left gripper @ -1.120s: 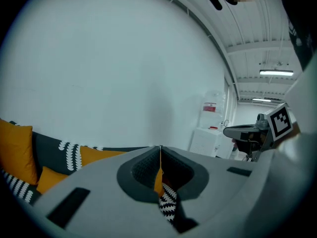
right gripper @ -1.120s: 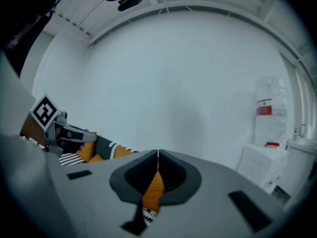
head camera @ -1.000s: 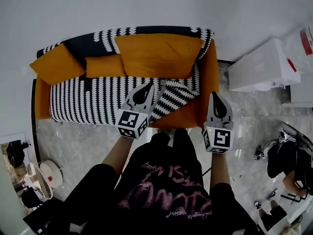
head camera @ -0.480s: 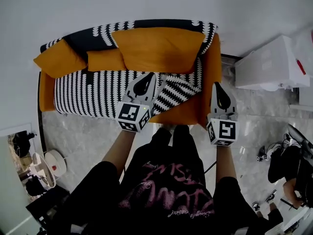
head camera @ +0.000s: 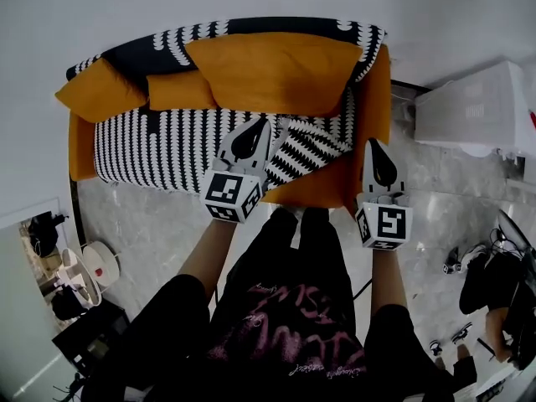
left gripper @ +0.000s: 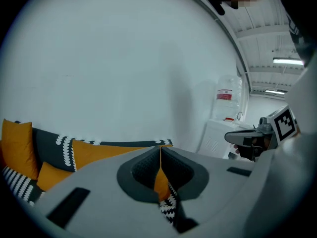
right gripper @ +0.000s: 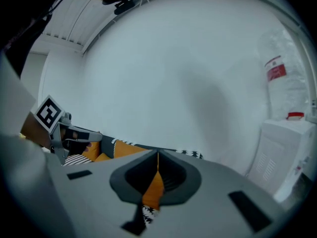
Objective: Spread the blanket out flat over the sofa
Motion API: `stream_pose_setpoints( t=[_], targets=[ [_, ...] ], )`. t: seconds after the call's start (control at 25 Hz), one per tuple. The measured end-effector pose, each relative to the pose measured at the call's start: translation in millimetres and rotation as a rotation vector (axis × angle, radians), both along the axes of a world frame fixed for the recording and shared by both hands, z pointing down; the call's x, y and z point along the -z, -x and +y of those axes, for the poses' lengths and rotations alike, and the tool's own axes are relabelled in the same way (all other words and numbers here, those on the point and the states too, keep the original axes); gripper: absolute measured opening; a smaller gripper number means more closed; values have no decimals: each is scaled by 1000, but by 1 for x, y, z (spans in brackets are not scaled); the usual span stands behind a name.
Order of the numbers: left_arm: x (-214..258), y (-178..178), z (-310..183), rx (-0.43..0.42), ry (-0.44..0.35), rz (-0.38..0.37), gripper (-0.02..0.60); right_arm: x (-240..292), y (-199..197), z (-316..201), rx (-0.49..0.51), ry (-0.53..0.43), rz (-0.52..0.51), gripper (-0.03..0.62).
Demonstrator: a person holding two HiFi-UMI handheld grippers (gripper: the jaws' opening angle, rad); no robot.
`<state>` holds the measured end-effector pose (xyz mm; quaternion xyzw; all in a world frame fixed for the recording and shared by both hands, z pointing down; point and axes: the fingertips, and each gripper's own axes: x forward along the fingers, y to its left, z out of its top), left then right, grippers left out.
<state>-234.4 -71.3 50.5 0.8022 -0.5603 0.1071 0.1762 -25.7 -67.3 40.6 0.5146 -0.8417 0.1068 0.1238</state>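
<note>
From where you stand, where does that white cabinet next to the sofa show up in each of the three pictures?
Head view: the white cabinet is at upper right, just beyond the end of the sofa.
Left gripper view: the white cabinet is right of centre, against the wall.
Right gripper view: the white cabinet is at the far right edge, lower half.
Shared landmark: the orange sofa, which lies to the cabinet's left in all three.

blanket (head camera: 167, 153): black-white, covers seat (right corner seemingly folded) | sofa (head camera: 375, 115): orange

Both forearms (head camera: 209, 254) extended forward, well apart; left tongs (head camera: 259, 126) closed; right tongs (head camera: 374, 146) closed.
</note>
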Motion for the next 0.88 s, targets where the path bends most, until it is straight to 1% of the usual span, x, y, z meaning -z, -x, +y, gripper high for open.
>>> stream_pose_setpoints(
  t=[0.16, 0.28, 0.48, 0.68, 0.88],
  targets=[
    [-25, -5, -12, 4, 48, 15, 15, -21, 0, -11, -2, 47, -18, 21],
    [-40, -12, -11, -5, 74, 25, 16, -35, 5, -12, 5, 73, -28, 21],
    [-62, -11, -6, 4, 115, 32, 16, -58, 13, -8, 9, 118, -30, 21],
    [-99, -12, -9, 21, 161, 44, 15, -103, 12, -9, 8, 192, -35, 21],
    [-143, -12, -2, 43, 215, 81, 16, -149, 15, -2, 20, 253, -21, 21]
  ],
)
